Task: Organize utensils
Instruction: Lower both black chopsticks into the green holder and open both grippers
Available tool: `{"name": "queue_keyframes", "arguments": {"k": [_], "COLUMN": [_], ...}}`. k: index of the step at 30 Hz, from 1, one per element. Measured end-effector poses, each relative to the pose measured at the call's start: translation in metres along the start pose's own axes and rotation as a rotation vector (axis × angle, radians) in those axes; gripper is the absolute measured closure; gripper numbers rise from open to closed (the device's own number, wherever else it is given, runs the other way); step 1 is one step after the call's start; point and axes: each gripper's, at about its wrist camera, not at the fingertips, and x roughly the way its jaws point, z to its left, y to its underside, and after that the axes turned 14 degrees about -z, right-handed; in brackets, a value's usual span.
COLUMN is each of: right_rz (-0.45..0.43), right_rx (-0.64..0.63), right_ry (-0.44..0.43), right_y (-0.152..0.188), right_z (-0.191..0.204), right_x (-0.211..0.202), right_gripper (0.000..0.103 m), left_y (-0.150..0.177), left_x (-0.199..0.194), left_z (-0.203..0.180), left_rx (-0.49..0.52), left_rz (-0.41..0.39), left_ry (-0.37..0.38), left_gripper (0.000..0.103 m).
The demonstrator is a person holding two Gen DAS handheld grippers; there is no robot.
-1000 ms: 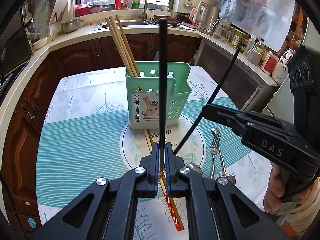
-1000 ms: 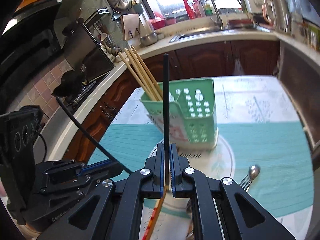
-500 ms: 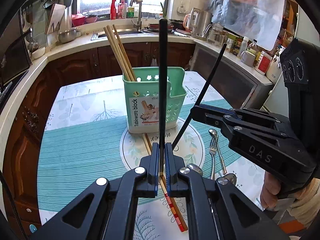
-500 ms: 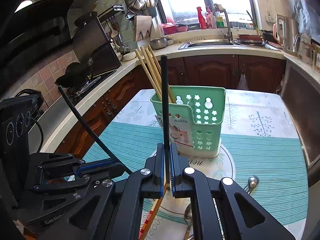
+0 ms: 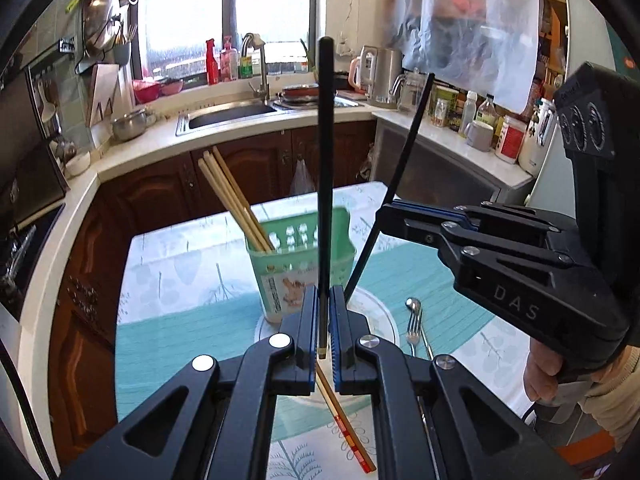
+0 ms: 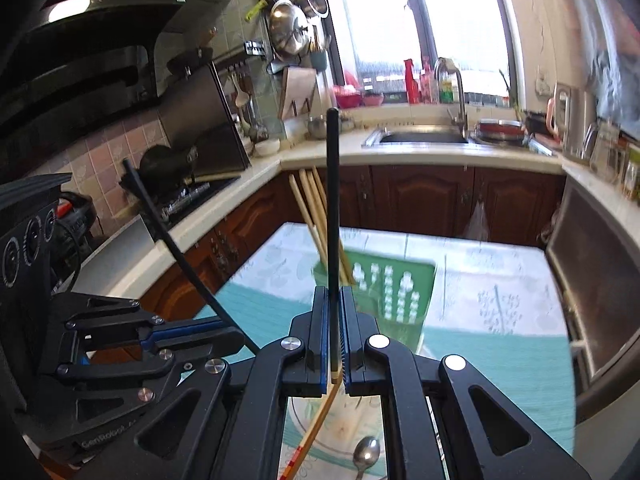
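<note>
My left gripper (image 5: 324, 291) is shut on a black chopstick (image 5: 325, 160) that stands upright in front of the green utensil holder (image 5: 298, 270). Held beside it on the right, my right gripper (image 5: 382, 216) pinches a second black chopstick (image 5: 400, 184) that leans right. In the right wrist view that gripper (image 6: 333, 294) is shut on its chopstick (image 6: 332, 200), with the holder (image 6: 394, 292) below and behind. Wooden chopsticks (image 5: 234, 204) lean out of the holder's left compartment. A fork (image 5: 413, 326), a spoon (image 6: 366, 454) and a red-tipped wooden chopstick (image 5: 346, 430) lie on the table.
The holder stands on a round white placemat (image 5: 380, 320) over a teal striped tablecloth (image 5: 180, 340). Dark cabinets, a sink (image 5: 232, 112) and a kettle (image 5: 386, 72) line the counter behind. A hand (image 5: 544, 376) grips the right gripper's handle.
Both grippers have risen, each still pinching its black chopstick. The holder and table now sit lower and farther off in both views.
</note>
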Motion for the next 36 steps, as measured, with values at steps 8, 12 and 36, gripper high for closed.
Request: {"name": "queue_keyframes", "arguments": {"k": [8, 12, 36], "right_rz": [-0.111, -0.152, 0.124], "right_rx": [0.001, -0.008, -0.001], "right_ry": [0.001, 0.016, -0.010], "right_y": [-0.065, -0.092, -0.055], "right_z": [0.001, -0.001, -0.042], "right_x": [-0.016, -0.013, 0.168], "right_gripper": [0.098, 0.098, 0.097], "left_y": [-0.068, -0.086, -0.031], "left_x": [0.000, 0.015, 0.128], "left_z": [0.012, 0.020, 0.078], "left_rx": [-0.004, -0.025, -0.188], "left_rz": [-0.118, -0.137, 0.028], "left_ry": [-0.042, -0.059, -0.069], "left_gripper": [0.100, 0.100, 0.082]}}
